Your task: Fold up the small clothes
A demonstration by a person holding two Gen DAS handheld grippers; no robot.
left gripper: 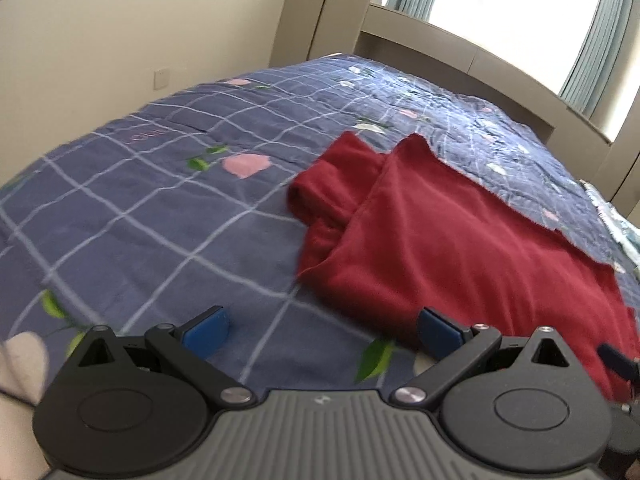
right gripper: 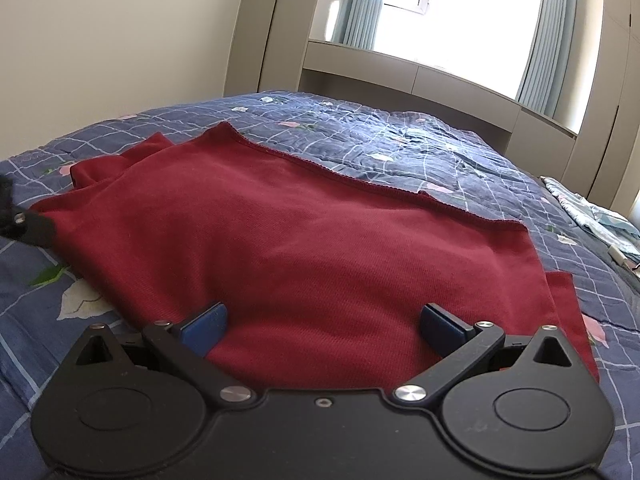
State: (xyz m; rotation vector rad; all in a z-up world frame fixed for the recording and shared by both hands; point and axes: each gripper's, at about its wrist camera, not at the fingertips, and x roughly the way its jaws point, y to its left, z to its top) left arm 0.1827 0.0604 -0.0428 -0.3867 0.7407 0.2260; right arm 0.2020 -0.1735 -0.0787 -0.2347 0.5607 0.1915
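Note:
A dark red garment [left gripper: 460, 240] lies partly folded on the blue checked bedspread [left gripper: 140, 208], with a bunched sleeve at its left end. My left gripper [left gripper: 324, 330] is open and empty, low over the bedspread just left of the garment's near edge. In the right wrist view the red garment [right gripper: 300, 232] spreads flat in front. My right gripper [right gripper: 322, 326] is open and empty, hovering over its near edge. Part of the left gripper shows at the left edge of that view [right gripper: 24, 224].
The bedspread [right gripper: 440, 148] reaches back to a beige headboard and cabinet [right gripper: 400, 80] under a bright window with curtains. A crumpled light-patterned cloth [right gripper: 592, 216] lies at the bed's right side. A beige wall [left gripper: 120, 40] stands to the left.

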